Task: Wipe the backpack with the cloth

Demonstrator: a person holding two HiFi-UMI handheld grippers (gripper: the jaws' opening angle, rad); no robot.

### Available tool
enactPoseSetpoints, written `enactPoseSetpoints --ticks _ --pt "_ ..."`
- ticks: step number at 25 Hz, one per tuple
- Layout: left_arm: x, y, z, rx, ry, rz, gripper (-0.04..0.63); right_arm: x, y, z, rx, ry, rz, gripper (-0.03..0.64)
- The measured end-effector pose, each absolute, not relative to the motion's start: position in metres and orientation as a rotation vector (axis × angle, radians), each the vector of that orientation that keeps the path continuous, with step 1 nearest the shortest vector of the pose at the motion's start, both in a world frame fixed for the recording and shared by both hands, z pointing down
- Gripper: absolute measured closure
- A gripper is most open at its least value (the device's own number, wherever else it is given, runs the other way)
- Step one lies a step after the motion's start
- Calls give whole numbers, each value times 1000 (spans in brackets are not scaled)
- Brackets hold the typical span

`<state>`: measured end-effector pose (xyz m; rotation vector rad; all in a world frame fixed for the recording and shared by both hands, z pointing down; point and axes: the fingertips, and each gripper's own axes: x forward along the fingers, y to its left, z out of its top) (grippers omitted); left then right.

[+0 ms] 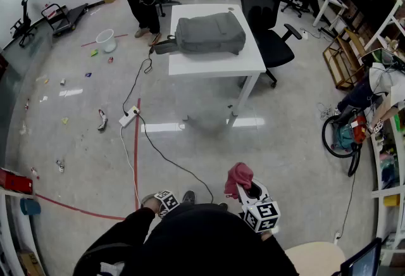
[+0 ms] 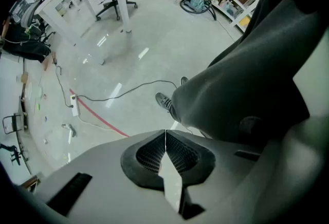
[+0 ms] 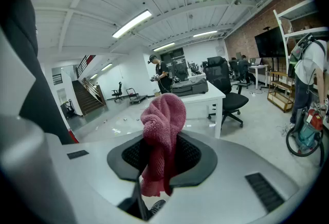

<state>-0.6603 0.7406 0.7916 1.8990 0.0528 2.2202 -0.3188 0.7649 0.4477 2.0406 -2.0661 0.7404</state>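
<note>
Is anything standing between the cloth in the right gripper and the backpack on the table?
Nothing upright does. The right gripper holds the cloth, and bare floor separates it from the backpack on the white table. Only a black cable lies across that floor; the office chair stands off to the table's side.

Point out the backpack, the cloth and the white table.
backpack (image 1: 210, 33): head view, middle of its grey side.
cloth (image 3: 164, 115): right gripper view, its bunched pink top.
white table (image 1: 215, 64): head view, bare near strip of top.

The cloth is pink and nubbly, the backpack grey, the counter white, and the floor pale grey with a red line.
</note>
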Motion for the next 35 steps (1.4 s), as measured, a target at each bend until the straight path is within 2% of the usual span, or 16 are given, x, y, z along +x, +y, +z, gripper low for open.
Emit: enactPoseSetpoints --ticks 16,21,27,31,35 --pt "-677 813 772 1722 50 2288 575 -312 825 484 1973 -2137 939 508" --pt "-680 796 781 1744 97 2308 575 -301 818 477 2062 -2037 909 508" --pt "-662 762 795 1908 106 2203 575 -348 774 470 1949 -2039 840 508" --pt "-688 748 814 1871 36 2072 575 -377 740 476 1864 -2013 812 508" --pt "-752 742 837 1760 1 2071 575 -411 711 481 1787 -2003 807 508"
